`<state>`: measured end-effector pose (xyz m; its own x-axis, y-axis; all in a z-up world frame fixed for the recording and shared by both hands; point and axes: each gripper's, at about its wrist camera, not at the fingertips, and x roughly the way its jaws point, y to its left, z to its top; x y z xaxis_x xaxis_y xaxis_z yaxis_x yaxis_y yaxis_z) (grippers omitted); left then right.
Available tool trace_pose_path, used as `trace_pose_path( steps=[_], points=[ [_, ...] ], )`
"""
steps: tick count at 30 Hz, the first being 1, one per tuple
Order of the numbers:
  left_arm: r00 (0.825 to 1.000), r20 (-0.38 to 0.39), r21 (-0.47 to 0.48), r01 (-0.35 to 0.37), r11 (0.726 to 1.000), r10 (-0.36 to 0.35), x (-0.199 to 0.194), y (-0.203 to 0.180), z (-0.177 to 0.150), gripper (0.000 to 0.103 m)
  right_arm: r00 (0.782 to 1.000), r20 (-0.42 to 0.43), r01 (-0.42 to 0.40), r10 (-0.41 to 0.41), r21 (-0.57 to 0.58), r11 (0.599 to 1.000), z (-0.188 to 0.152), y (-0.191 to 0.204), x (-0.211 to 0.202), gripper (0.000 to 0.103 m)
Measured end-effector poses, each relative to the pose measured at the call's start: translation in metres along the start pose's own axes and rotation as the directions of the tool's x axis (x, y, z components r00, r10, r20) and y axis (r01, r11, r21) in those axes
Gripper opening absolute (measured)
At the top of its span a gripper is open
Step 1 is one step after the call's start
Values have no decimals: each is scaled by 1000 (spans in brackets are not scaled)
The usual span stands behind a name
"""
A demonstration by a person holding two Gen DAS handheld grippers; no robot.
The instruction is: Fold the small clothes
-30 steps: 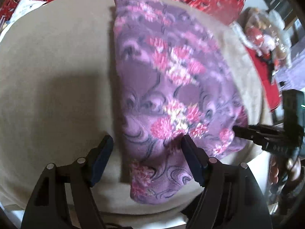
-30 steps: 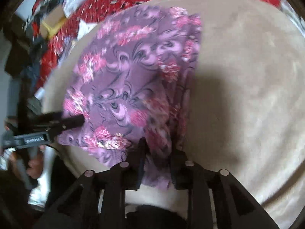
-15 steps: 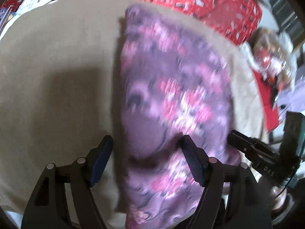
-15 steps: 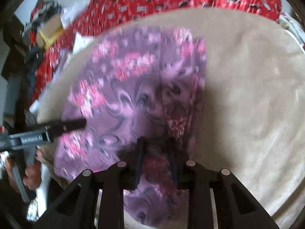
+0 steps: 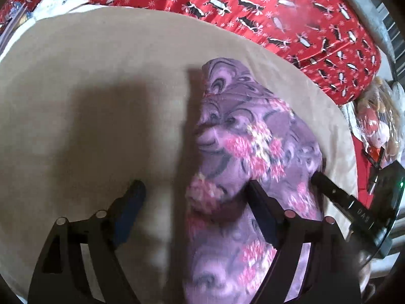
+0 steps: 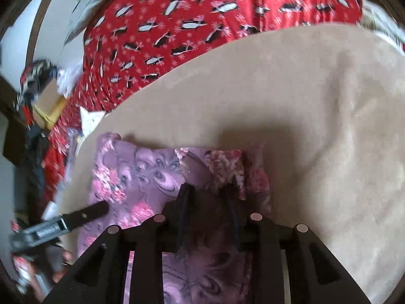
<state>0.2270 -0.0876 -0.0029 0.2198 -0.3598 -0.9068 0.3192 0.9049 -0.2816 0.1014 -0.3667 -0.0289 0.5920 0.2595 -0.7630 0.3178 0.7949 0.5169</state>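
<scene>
Right claw point(image 6: 208, 197) apparently pinches floral garment point(image 6: 152, 174); penguin blanket point(image 6: 202, 25) behind.

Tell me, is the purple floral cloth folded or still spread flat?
Partly folded: the purple floral cloth is doubled over, its near part lifted by the right tool above the beige surface.

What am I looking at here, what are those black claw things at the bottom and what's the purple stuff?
No robot here: a person holds a two-finger tool in each hand, each carrying a wide-angle camera looking along its fingers. One picture comes from the left tool, whose fingers stand wide open over the cloth. The other comes from the right tool, closed on a fold of the purple flowered garment. That garment lies on a beige blanket, with a red penguin-print cover behind. Each tool also shows at the edge of the other's picture.
</scene>
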Motion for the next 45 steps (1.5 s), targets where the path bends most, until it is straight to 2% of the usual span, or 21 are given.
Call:
trace_pose_path(
  steps=[4, 5, 6, 8, 10, 13, 14, 16, 18, 20, 22, 26, 27, 28, 29, 31, 33, 35, 38, 40, 45],
  points=[
    [997, 68, 48, 22, 999, -26, -30, -10, -30, 82, 995, -39, -95, 89, -185, 978, -21, 25, -37, 35],
    [997, 73, 55, 5, 998, -9, -31, -11, -38, 82, 992, -76, -113, 98, -223, 968, -30, 29, -38, 47],
    [998, 56, 68, -21, 997, 18, -24, -15, -47, 82, 991, -112, -103, 76, -256, 961, -39, 31, -33, 54],
    [999, -10, 77, -44, 996, 45, -12, -14, -51, 83, 974, -191, 43, -125, -383, 923, -66, 35, -13, 61],
    [999, -22, 52, -32, 998, 33, -16, -13, -61, 83, 980, -152, 58, -130, -404, 913, -75, 43, -27, 64],
    [996, 17, 99, -84, 992, 82, -31, -19, -75, 82, 981, -156, 38, -117, -435, 899, -85, 51, -46, 62],
    [995, 21, 112, -101, 989, 99, -33, -21, -79, 82, 976, -161, 58, -149, -463, 884, -91, 50, -45, 63],
    [993, 24, 124, -121, 985, 119, -38, -24, -87, 82, 944, -201, 123, -260, -519, 846, -107, 45, -31, 64],
    [991, 41, 137, -134, 981, 130, -49, -28, -98, 82, 948, -203, 124, -245, -476, 871, -110, 35, -37, 67],
    [985, 76, 168, -163, 972, 152, -59, -32, -103, 82, 939, -220, 147, -266, -443, 884, -108, 30, -50, 67],
    [980, 99, 195, -190, 962, 173, -66, -33, -107, 82, 926, -183, 203, -330, -496, 845, -109, 33, -65, 67],
    [972, 138, 208, -218, 953, 192, -85, -30, -121, 82, 880, -27, 353, -474, -631, 691, -118, 40, -108, 70],
    [970, 146, 209, -222, 952, 194, -89, -29, -125, 82, 876, 4, 374, -482, -637, 674, -123, 42, -118, 72],
    [968, 153, 210, -227, 951, 198, -91, -29, -128, 82, 876, 40, 395, -481, -633, 666, -126, 41, -131, 80],
    [966, 162, 213, -234, 948, 202, -94, -28, -133, 82, 877, 79, 414, -473, -623, 664, -132, 41, -143, 91],
    [957, 190, 227, -261, 938, 221, -96, -26, -143, 82, 889, 153, 430, -431, -597, 677, -150, 44, -159, 98],
    [948, 199, 247, -292, 924, 247, -94, -22, -156, 82, 901, 181, 424, -395, -567, 706, -165, 47, -167, 99],
    [945, 194, 251, -307, 918, 263, -93, -16, -167, 82, 899, 194, 434, -393, -522, 734, -177, 41, -167, 99],
    [945, 188, 223, -305, 926, 266, -94, -5, -182, 82, 896, 193, 442, -400, -468, 765, -187, 41, -158, 99],
    [944, 196, 210, -303, 929, 264, -96, -3, -188, 82, 905, 182, 424, -384, -438, 792, -192, 45, -155, 99],
    [931, 230, 218, -333, 917, 283, -106, -5, -202, 82, 916, 197, 400, -350, -379, 834, -201, 55, -160, 99]
  ],
)
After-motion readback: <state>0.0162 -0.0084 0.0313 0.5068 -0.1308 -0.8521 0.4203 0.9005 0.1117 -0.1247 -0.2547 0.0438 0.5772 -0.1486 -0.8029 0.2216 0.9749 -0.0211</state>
